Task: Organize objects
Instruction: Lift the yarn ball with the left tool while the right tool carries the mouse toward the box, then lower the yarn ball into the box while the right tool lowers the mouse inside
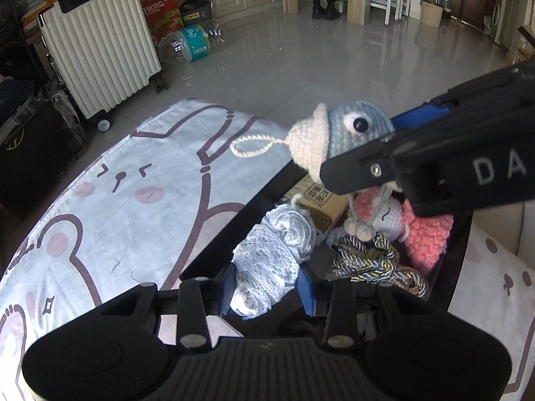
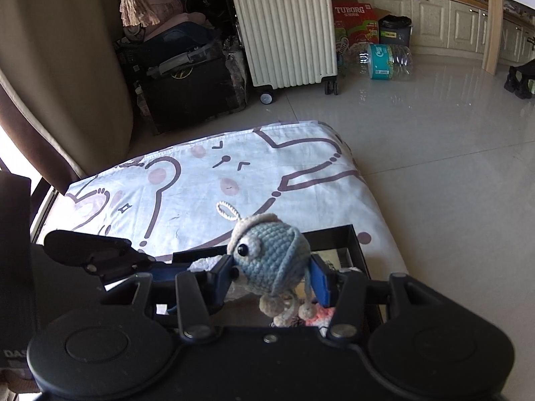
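Between the blue pads of the right tongs [image 2: 272, 275] sits a crocheted blue doll head [image 2: 272, 257], gripped from both sides, its cream hat and black bead eye turned toward the left of the right wrist view. A cream loop [image 2: 227, 210] rises from the hat, and pompom cords [image 2: 284, 314] dangle below the pads. The head hangs above a black box [image 2: 354, 244] that stands on a cartoon-printed sheet [image 2: 200, 183].

The left wrist view shows the same doll head [image 1: 347, 130] from the side, poking out past the black finger of the right tongs [image 1: 374, 153], which cross in from the right edge. Only here is the box's filling clear: a pink crocheted piece [image 1: 431, 237], a coil of gold and grey cord [image 1: 367, 260], a brown cardboard packet [image 1: 321, 200], and a roll of pale blue lace [image 1: 267, 260]. The left tongs [image 1: 265, 292] stand at the near end of that roll, the blue pads on either side of it; whether they press on it or have let go cannot be told.

Only the right wrist view shows the left tongs [image 2: 110, 257] from outside, low at the left, beside the box. Both views share a ribbed white suitcase [image 2: 287, 33], a red carton [image 2: 354, 23] and a plastic bottle [image 2: 384, 58] on the glossy tiled floor [image 2: 434, 150].
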`<control>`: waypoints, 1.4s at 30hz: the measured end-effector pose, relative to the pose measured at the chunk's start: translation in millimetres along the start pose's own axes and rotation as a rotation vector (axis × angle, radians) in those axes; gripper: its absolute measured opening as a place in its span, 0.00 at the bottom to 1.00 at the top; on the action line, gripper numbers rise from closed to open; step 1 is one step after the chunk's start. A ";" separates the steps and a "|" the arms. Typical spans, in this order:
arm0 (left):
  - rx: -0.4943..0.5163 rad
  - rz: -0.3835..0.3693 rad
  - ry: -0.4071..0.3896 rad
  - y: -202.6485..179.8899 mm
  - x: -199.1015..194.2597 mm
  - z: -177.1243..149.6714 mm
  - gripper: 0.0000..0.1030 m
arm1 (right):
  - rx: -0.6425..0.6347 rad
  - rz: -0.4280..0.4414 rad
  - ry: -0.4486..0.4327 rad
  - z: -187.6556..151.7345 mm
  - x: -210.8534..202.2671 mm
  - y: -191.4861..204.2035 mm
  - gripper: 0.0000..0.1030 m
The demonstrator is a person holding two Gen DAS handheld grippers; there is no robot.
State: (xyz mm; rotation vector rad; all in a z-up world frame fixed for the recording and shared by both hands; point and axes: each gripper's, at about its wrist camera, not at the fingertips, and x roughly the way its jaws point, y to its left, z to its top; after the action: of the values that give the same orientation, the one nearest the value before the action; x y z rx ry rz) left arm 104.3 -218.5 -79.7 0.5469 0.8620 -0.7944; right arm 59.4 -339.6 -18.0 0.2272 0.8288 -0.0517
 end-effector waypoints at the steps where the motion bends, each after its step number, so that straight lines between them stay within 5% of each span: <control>1: 0.003 0.002 -0.002 -0.9 0.6 -1.7 0.44 | 0.003 -0.001 0.002 -0.5 0.6 -0.1 0.48; 3: -0.001 0.009 -0.004 -1.9 0.1 -3.9 0.67 | 0.004 -0.003 0.004 -1.3 1.6 -0.2 0.48; 5: -0.006 0.015 -0.013 -1.8 -3.9 -5.7 0.77 | 0.004 -0.004 0.008 -1.9 3.0 -0.6 0.48; 21: -0.333 0.003 0.033 33.2 -36.1 -18.3 0.78 | 0.100 0.036 0.051 -4.8 8.4 -4.0 0.48; 33: -0.495 0.025 0.053 59.9 -40.4 -37.4 0.79 | 0.305 0.072 0.230 -37.2 7.9 -14.1 0.49; 38: -0.511 0.019 0.055 59.0 -42.3 -37.5 0.83 | 0.358 0.009 0.322 -51.5 21.7 -21.0 0.61; 42: -0.520 0.023 0.061 58.5 -42.9 -37.4 0.84 | 0.342 -0.014 0.288 -49.0 12.8 -20.5 0.65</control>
State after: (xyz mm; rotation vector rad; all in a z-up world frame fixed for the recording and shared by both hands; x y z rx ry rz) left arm 116.6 -140.7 -58.2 0.1207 1.0706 -0.5045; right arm 29.7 -348.2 -63.1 0.5607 1.1071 -0.1781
